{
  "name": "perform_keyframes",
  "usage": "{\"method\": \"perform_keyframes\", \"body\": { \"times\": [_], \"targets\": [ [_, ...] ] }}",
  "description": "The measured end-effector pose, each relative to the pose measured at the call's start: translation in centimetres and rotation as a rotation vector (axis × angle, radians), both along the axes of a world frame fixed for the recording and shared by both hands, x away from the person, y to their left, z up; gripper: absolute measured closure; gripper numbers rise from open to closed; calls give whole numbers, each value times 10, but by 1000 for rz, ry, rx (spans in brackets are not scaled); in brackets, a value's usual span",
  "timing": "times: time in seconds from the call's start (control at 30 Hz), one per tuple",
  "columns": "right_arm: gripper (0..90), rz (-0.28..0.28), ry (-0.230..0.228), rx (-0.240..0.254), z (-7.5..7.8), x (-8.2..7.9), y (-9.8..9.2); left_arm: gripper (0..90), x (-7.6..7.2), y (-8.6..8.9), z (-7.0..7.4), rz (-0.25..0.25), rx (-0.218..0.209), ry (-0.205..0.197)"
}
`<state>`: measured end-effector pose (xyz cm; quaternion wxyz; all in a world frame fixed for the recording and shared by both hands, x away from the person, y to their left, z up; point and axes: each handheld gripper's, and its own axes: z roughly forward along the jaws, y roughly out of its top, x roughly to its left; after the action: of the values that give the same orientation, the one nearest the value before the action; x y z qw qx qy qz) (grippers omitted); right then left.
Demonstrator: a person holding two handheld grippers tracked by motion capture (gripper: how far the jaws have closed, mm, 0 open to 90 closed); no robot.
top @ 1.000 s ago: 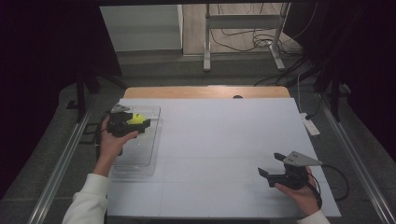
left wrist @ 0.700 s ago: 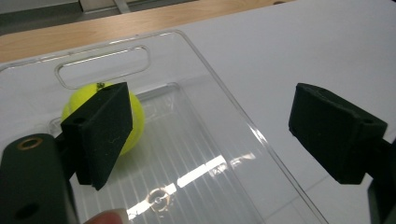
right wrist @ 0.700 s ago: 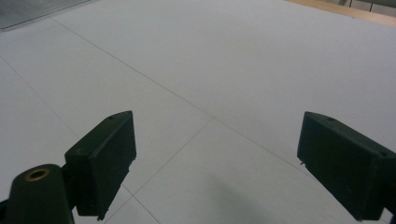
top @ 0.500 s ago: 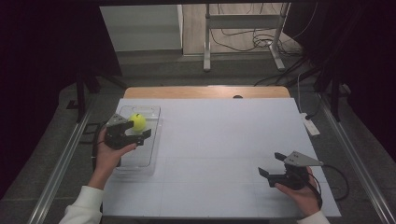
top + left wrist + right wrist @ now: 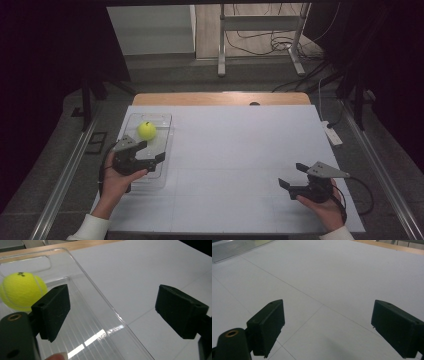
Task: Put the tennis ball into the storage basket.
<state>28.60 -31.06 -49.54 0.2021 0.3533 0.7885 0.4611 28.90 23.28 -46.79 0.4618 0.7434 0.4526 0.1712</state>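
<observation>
Your left gripper [image 5: 150,150] has drawn back from the tennis ball [image 5: 146,130], its jaws just opening with nothing between them; the ball rests in the clear tray [image 5: 160,172]. Your right gripper [image 5: 291,175] waits open, clear of the work.

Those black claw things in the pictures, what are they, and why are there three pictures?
They are grippers, pincers a person holds, one in each hand. One picture looks down from above the table. The other two come from small cameras riding on each gripper. The left gripper has its jaws open, with nothing between them; they have just been opening. Near it a yellow ball lies in a clear tray. The right gripper is open too, over bare table, holding nothing.
</observation>
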Motion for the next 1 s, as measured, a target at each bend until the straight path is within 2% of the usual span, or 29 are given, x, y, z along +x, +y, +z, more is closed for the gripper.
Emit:
{"method": "perform_keyframes", "body": {
  "times": [0.63, 1.0],
  "targets": [
    [121, 1, -5, -1, 0, 0, 0, 139, -40, -10, -17, -68, -5, -6],
    [122, 0, -12, 5, 1, -1, 0, 137, -49, -17, -23, -95, 34, -28]
  ]
}}
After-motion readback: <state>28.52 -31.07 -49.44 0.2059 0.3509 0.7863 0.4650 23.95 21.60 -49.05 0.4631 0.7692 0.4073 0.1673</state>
